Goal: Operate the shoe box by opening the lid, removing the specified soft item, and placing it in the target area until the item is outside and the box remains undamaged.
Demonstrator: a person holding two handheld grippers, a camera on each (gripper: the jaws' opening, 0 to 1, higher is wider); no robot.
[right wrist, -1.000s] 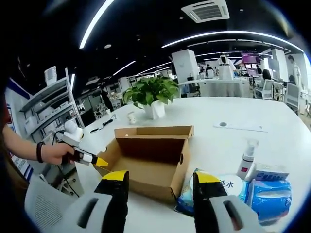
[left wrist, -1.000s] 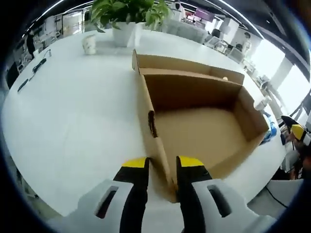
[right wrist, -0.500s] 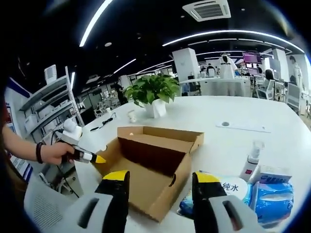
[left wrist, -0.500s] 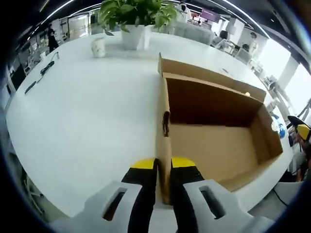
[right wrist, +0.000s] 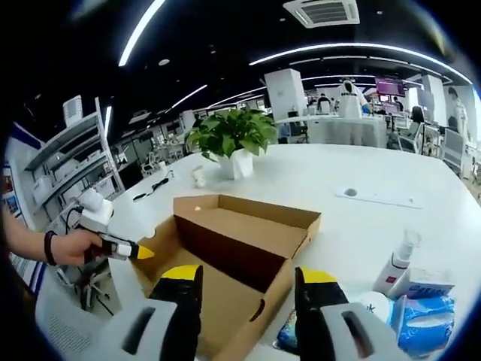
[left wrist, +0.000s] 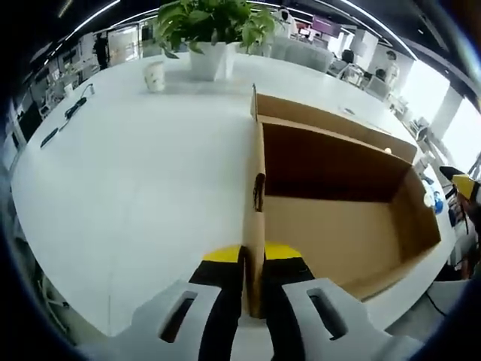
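White table [left wrist: 135, 188] is carrying a potted plant [left wrist: 207, 30] in a white pot, with a paper cup [left wrist: 155, 75] standing just beside it. Dark cables [left wrist: 60, 120] are lying near the far table edge. In the right gripper view, a spray bottle [right wrist: 397, 259] is standing upright beside a small white carton [right wrist: 425, 282], and blue wet-wipe packs [right wrist: 421, 320] are lying next to them. Shelving [right wrist: 68, 162] is standing in the background.

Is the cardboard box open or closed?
Open. The cardboard box has its lid folded back, and its bare brown floor shows in the left gripper view.
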